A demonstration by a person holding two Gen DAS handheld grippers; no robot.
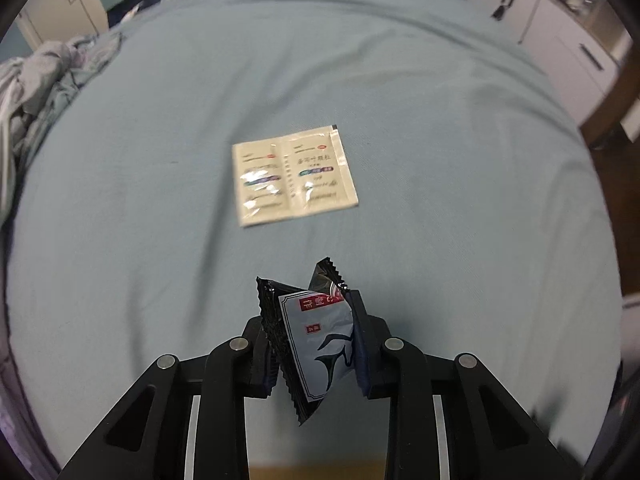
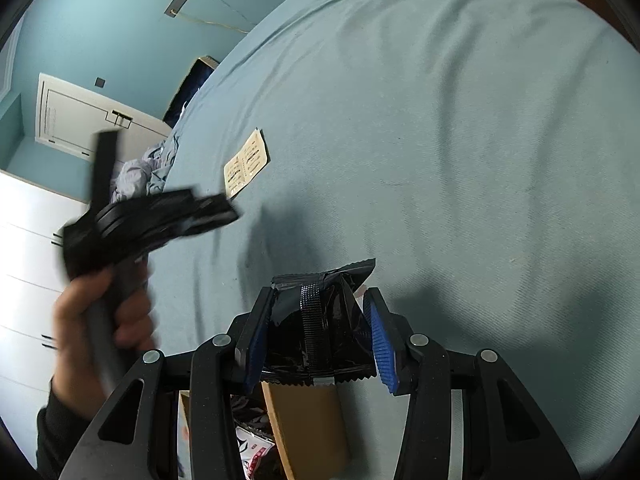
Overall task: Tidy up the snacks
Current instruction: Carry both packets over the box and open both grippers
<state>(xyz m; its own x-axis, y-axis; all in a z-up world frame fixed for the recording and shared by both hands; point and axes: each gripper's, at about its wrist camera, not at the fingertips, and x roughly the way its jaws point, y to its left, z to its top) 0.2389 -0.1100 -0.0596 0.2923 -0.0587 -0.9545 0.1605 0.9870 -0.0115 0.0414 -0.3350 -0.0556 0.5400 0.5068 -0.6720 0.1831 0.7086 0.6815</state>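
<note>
My left gripper (image 1: 316, 344) is shut on a black and pale blue snack packet (image 1: 320, 344), held above the blue bed sheet (image 1: 440, 200). A pair of joined cream sachets (image 1: 294, 174) lies flat on the sheet ahead of it; it also shows in the right wrist view (image 2: 246, 164). My right gripper (image 2: 316, 332) is shut on a black snack packet (image 2: 320, 320), held over a cardboard box (image 2: 308, 428) with more packets inside. The left gripper (image 2: 160, 220) and the hand holding it appear blurred at the left of the right wrist view.
Crumpled bedding (image 1: 44, 80) lies at the bed's left side. White cabinets (image 1: 560, 40) stand at the back right. A white door (image 2: 80, 120) and a blue wall (image 2: 100, 20) lie beyond the bed.
</note>
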